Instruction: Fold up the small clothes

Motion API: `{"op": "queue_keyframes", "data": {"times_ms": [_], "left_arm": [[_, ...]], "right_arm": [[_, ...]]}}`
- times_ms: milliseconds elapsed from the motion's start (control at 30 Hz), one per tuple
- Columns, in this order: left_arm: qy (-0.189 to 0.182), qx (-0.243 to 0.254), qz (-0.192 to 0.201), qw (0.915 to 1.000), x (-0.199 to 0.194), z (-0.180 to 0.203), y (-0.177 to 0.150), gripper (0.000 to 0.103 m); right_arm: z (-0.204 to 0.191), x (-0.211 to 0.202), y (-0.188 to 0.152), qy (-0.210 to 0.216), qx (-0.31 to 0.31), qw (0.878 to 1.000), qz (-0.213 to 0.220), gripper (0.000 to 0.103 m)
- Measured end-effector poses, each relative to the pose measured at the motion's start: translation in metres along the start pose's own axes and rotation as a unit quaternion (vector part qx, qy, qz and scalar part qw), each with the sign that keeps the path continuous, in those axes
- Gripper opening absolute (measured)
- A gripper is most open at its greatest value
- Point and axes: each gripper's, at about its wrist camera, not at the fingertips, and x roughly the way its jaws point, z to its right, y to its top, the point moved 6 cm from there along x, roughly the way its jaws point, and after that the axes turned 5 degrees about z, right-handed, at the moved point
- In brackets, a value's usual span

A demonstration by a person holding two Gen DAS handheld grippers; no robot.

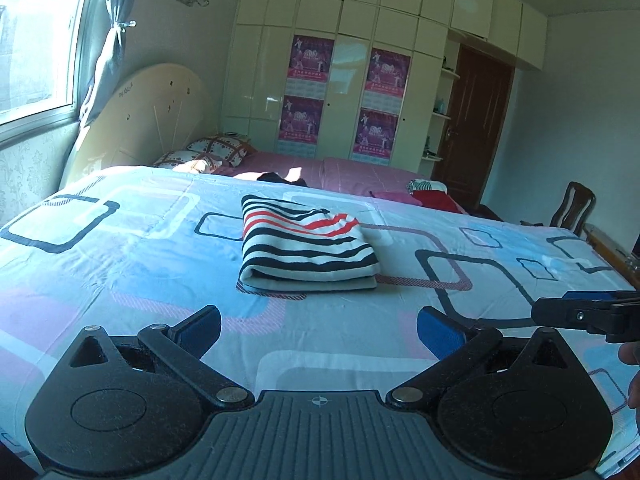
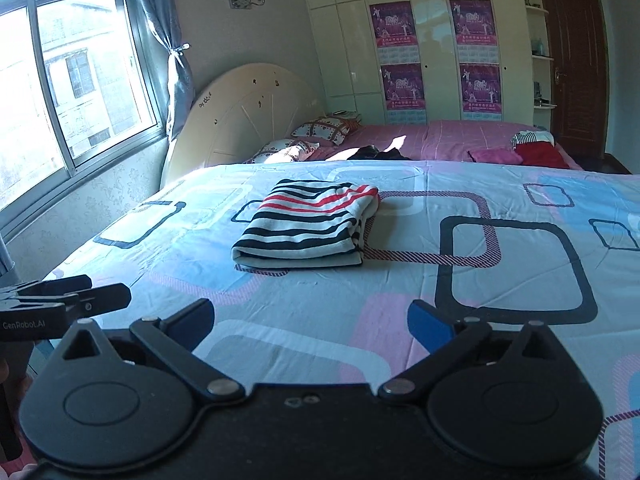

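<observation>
We see hard daylight from the window (image 2: 76,76) overexposing its panes, a sunlit patch on the pink bed (image 2: 460,136), glare on wardrobe doors (image 1: 344,80), a bluish cast, and fisheye bending with dark corners.

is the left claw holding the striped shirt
No, the left claw hangs open and empty over the bedsheet, apart from the folded striped shirt.

L gripper (image 1: 319,330): jaws spread wide, blue pads (image 1: 439,333) facing in, nothing betw. them. R gripper (image 2: 311,328): same, spread wide, holding nothing. Both level, side by side, pointing fwd; each shows at the edge of the other's view.
</observation>
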Motion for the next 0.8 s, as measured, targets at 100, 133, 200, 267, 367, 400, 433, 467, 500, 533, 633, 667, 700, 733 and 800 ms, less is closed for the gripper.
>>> {"op": "queue_keyframes", "data": {"times_ms": [100, 133, 200, 267, 367, 400, 433, 467, 500, 533, 633, 667, 700, 733, 800], "left_arm": [[0.001, 0.011, 0.016, 0.9998, -0.027, 0.007, 0.000, 0.103], [0.001, 0.014, 0.020, 0.9997, -0.035, 0.009, 0.001, 0.103], [0.000, 0.015, 0.026, 0.9996, -0.048, 0.013, 0.000, 0.103], [0.000, 0.017, 0.029, 0.9994, -0.059, 0.018, -0.001, 0.103], [-0.001, 0.016, 0.037, 0.9992, -0.073, 0.022, -0.001, 0.103], [-0.001, 0.015, 0.040, 0.9991, -0.076, 0.023, 0.000, 0.103], [-0.001, 0.015, 0.043, 0.9990, -0.079, 0.024, 0.001, 0.103], [-0.002, 0.015, 0.045, 0.9989, -0.082, 0.026, 0.001, 0.103], [-0.002, 0.016, 0.047, 0.9987, -0.084, 0.028, 0.002, 0.103], [-0.002, 0.017, 0.050, 0.9986, -0.086, 0.029, 0.003, 0.103], [-0.003, 0.016, 0.057, 0.9982, -0.091, 0.031, 0.006, 0.103], [-0.003, 0.016, 0.059, 0.9981, -0.092, 0.031, 0.007, 0.103], [-0.003, 0.015, 0.061, 0.9980, -0.093, 0.032, 0.008, 0.103], [-0.004, 0.015, 0.062, 0.9980, -0.093, 0.033, 0.009, 0.103], [-0.005, 0.015, 0.063, 0.9979, -0.095, 0.034, 0.009, 0.103]], "right_arm": [[-0.010, -0.021, -0.004, -0.006, -0.007, 1.000, 0.008, 0.103], [-0.012, -0.025, -0.004, -0.009, -0.010, 1.000, 0.011, 0.103], [-0.016, -0.035, -0.007, -0.017, -0.017, 1.000, 0.018, 0.103], [-0.019, -0.043, -0.009, -0.021, -0.022, 0.999, 0.023, 0.103], [-0.021, -0.052, -0.010, -0.020, -0.025, 0.999, 0.027, 0.103], [-0.023, -0.056, -0.010, -0.020, -0.027, 0.999, 0.028, 0.103], [-0.024, -0.058, -0.011, -0.020, -0.029, 0.999, 0.029, 0.103], [-0.025, -0.061, -0.010, -0.020, -0.030, 0.999, 0.031, 0.103], [-0.025, -0.063, -0.010, -0.020, -0.031, 0.999, 0.034, 0.103], [-0.025, -0.066, -0.009, -0.022, -0.031, 0.999, 0.036, 0.103], [-0.025, -0.070, -0.006, -0.022, -0.033, 0.998, 0.041, 0.103], [-0.026, -0.072, -0.006, -0.023, -0.035, 0.998, 0.043, 0.103], [-0.026, -0.074, -0.005, -0.023, -0.036, 0.998, 0.044, 0.103], [-0.026, -0.075, -0.005, -0.023, -0.036, 0.998, 0.046, 0.103], [-0.026, -0.076, -0.004, -0.024, -0.038, 0.998, 0.047, 0.103]]}}
